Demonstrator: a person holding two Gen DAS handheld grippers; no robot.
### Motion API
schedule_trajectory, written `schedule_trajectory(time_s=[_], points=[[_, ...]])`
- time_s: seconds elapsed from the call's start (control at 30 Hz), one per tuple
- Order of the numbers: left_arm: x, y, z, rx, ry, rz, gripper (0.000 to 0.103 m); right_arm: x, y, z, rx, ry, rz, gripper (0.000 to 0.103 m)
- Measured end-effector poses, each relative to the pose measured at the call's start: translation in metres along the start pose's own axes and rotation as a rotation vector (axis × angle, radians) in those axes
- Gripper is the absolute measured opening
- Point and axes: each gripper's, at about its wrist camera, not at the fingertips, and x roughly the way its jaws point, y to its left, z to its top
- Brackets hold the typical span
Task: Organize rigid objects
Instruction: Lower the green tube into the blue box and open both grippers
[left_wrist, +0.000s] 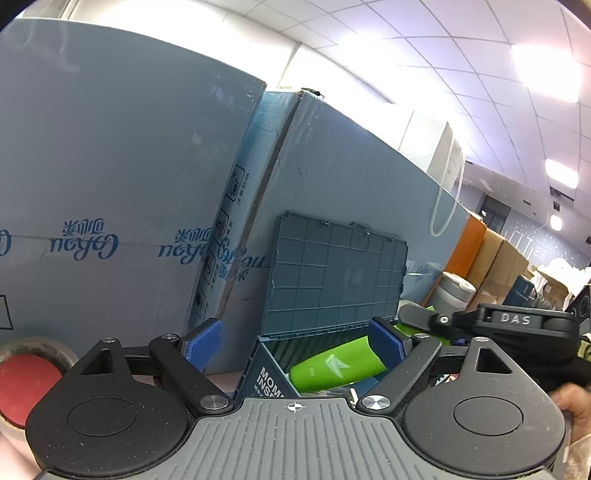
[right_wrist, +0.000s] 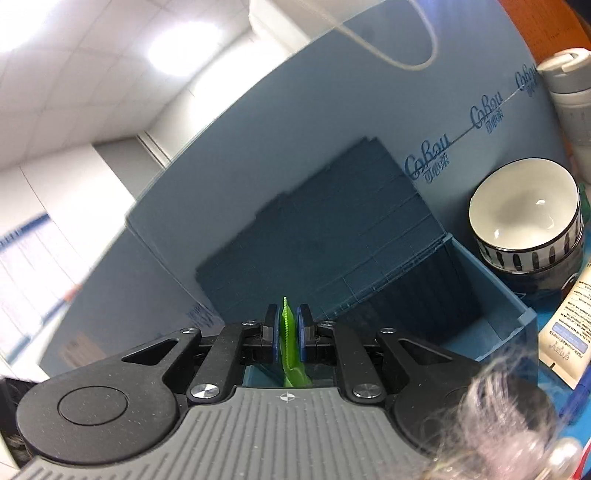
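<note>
Over the open blue storage box (right_wrist: 491, 295), the right gripper (right_wrist: 287, 326) has its jaws pinched on a thin green serrated packet (right_wrist: 286, 332), held edge-up with its long axis pointing away toward the raised lid (left_wrist: 332, 273). The left gripper (left_wrist: 295, 345) hangs with jaws wide and empty, just left of the box, a green bottle (left_wrist: 332, 365) lying inside. Stacked bowls (right_wrist: 528, 225) crowd the right of the desk; cartons wall the far side.

Item one: green sachet (right_wrist: 289, 345), serrated top edge, I am seeing it standing edge-on at lower centre of the right view. Item two: blue storage box (left_wrist: 267, 369), lid (left_wrist: 332, 273) leaning open upright, lower centre of the left view.
</note>
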Motion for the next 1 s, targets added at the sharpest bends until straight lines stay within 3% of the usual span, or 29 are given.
schedule_trajectory(time_s=[0.13, 0.27, 0.43, 0.53, 0.67, 0.8, 0.93, 1.0], points=[[-0.001, -0.001, 0.0, 0.005, -0.002, -0.003, 0.088, 0.002, -0.009, 0.006, 0.065, 0.068, 0.057, 0.009], [0.0, -0.002, -0.001, 0.008, 0.004, -0.002, 0.088, 0.017, -0.013, 0.004, 0.063, 0.11, -0.003, 0.009], [0.001, -0.003, -0.002, 0.014, 0.012, -0.002, 0.088, 0.025, 0.002, 0.0, -0.135, 0.062, -0.133, 0.012], [0.001, -0.004, -0.002, 0.017, 0.013, -0.02, 0.088, 0.025, 0.01, -0.007, -0.253, 0.048, -0.217, 0.017], [0.0, -0.004, -0.002, 0.012, 0.013, -0.037, 0.088, 0.026, 0.01, -0.015, -0.318, 0.06, -0.27, 0.027], [0.0, -0.004, -0.002, 0.009, 0.017, -0.049, 0.088, 0.03, 0.005, -0.02, -0.34, 0.086, -0.295, 0.037], [0.0, -0.004, -0.002, -0.009, 0.023, -0.082, 0.089, 0.027, 0.004, -0.022, -0.353, 0.086, -0.301, 0.04], [0.0, -0.005, -0.002, -0.009, 0.025, -0.086, 0.089, 0.025, 0.004, -0.021, -0.342, 0.085, -0.323, 0.052]])
